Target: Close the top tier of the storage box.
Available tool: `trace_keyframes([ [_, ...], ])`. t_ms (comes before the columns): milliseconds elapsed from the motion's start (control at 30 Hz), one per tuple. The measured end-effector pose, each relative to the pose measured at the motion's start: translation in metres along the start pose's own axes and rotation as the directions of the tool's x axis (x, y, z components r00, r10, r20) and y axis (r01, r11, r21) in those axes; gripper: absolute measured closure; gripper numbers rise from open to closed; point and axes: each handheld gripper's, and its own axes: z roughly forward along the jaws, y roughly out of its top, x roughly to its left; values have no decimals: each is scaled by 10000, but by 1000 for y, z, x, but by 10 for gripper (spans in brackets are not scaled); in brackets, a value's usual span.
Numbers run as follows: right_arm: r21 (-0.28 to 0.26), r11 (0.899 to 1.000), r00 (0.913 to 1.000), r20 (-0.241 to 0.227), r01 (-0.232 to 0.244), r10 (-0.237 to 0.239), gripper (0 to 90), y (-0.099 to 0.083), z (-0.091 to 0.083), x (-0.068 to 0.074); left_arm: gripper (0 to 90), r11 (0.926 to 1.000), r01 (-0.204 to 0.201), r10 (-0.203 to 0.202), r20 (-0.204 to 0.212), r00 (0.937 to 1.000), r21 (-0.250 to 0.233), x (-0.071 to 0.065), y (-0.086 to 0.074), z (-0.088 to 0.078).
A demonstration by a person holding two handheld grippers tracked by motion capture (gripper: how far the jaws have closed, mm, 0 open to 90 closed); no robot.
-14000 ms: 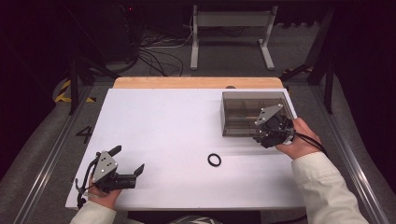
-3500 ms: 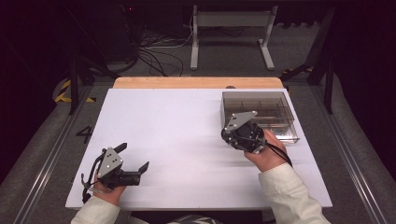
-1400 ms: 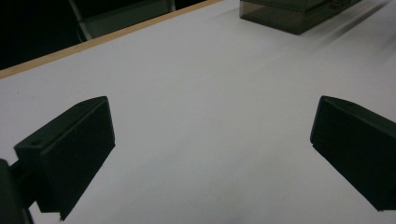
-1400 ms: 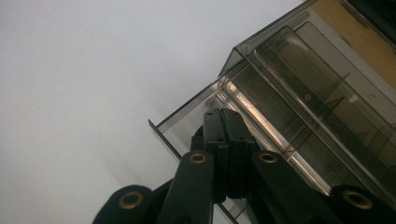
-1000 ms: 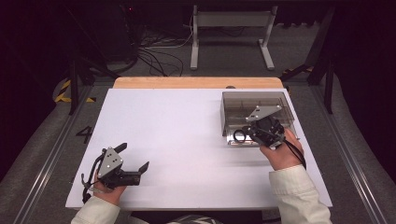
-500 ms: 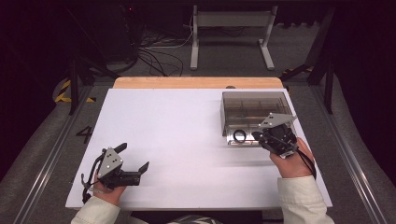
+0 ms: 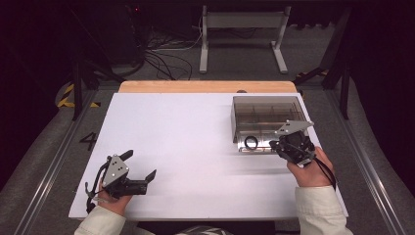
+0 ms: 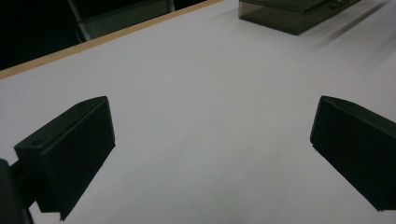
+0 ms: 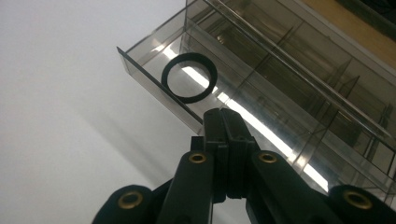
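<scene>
The black rubber ring (image 9: 189, 77) now lies in the pulled-out drawer of the clear smoky plastic organiser box (image 7: 266, 115), just beyond the right gripper (image 9: 227, 122)'s fingers, which are pressed together and empty; it lay on the white worktop (image 7: 186, 147) earlier. The drawer probably needs pushing shut. The left gripper (image 8: 210, 154)'s fingers rest wide apart.

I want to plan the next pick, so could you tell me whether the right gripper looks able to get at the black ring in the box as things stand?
Probably yes: the right gripper, jaws shut, sits just beside the black ring, which lies in an open-topped compartment of the clear box with nothing between them. It would need to open first.
</scene>
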Motion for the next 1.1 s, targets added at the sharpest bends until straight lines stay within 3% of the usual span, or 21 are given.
trace_keyframes([
  [467, 699, 9968, 9990, 242, -396, 380, 896, -16, 2, -11, 6, 10000, -4, 4, -5, 10000, -8, 0, 0, 0],
  [1100, 1398, 9856, 9954, 179, -954, 938, 896, -35, 8, -23, 6, 10000, -9, 9, 0, 10000, 5, 0, 0, 0],
])
